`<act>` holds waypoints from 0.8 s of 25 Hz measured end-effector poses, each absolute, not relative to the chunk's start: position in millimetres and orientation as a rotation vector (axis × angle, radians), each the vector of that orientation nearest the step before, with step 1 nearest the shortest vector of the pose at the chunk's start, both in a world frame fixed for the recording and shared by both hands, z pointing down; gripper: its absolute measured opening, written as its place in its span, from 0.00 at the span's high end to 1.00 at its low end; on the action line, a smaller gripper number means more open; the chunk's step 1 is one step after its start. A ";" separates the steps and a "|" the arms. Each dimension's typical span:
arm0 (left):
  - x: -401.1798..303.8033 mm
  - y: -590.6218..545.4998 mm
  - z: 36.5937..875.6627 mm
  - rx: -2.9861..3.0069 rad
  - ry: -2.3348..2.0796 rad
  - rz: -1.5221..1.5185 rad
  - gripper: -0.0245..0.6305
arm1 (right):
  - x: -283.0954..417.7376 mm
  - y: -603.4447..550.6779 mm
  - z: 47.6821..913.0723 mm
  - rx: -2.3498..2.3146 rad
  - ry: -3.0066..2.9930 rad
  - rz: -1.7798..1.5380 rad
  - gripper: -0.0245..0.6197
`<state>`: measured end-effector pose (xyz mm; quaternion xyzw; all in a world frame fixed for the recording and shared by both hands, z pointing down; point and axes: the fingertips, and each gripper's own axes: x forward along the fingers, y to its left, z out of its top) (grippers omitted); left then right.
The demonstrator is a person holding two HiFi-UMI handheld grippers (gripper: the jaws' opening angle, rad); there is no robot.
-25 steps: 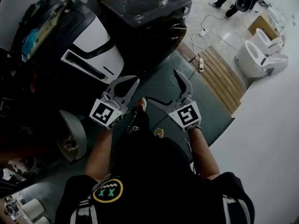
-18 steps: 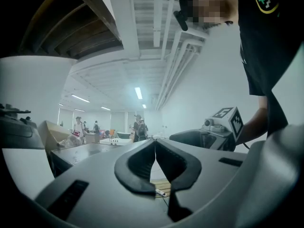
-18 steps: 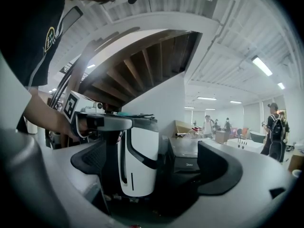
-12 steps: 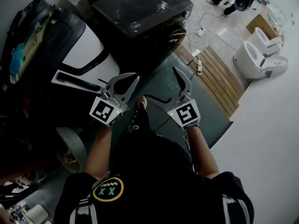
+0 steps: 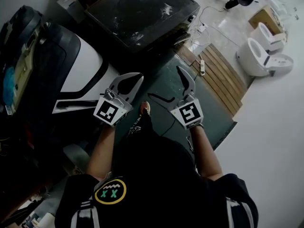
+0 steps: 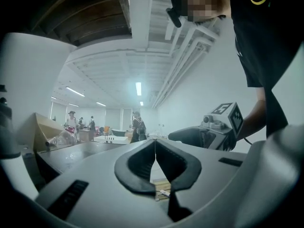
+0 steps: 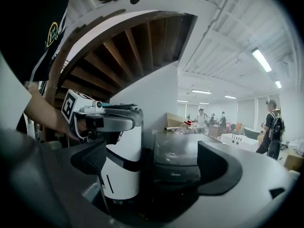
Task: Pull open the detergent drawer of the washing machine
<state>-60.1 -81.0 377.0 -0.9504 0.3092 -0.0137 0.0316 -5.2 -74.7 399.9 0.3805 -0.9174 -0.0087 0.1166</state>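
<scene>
A black washing machine (image 5: 142,13) with a dusty top stands ahead of me in the head view. In the right gripper view its dark front panel (image 7: 176,172) sits between my jaws, some way off. I cannot make out the detergent drawer. My left gripper (image 5: 137,77) is shut with nothing in it, its pads meeting tip to tip (image 6: 155,144), and it hovers short of the machine. Beside it, my right gripper (image 5: 165,83) is open and empty (image 7: 159,163). Neither touches the machine.
A white-and-black appliance (image 5: 90,75) stands left of the washer, close to my left gripper. Right of the green floor mat (image 5: 216,113) lie wooden slats (image 5: 223,75), a power strip (image 5: 203,63) and white toilets (image 5: 261,56). People stand far back (image 6: 137,127).
The washing machine and the white appliance have grown larger and slid down in the head view as I came closer. Both grippers keep their pose; left still shut, right still open.
</scene>
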 end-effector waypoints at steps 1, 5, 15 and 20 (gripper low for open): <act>-60.6 -89.8 376.3 -2.942 0.944 -0.024 0.93 | -7.8 -84.4 401.9 1.113 -2.678 -0.032 0.03; -67.6 -124.9 381.9 -2.957 0.907 -0.014 0.93 | -16.1 -119.6 411.8 1.132 -2.648 -0.012 0.03; -74.8 -167.9 395.9 -2.982 0.863 -0.045 0.93 | -26.5 -161.6 428.0 1.145 -2.606 0.023 0.03; -66.4 -179.5 400.6 -2.989 0.872 -0.053 0.93 | -21.2 -178.3 442.6 1.138 -2.602 0.059 0.03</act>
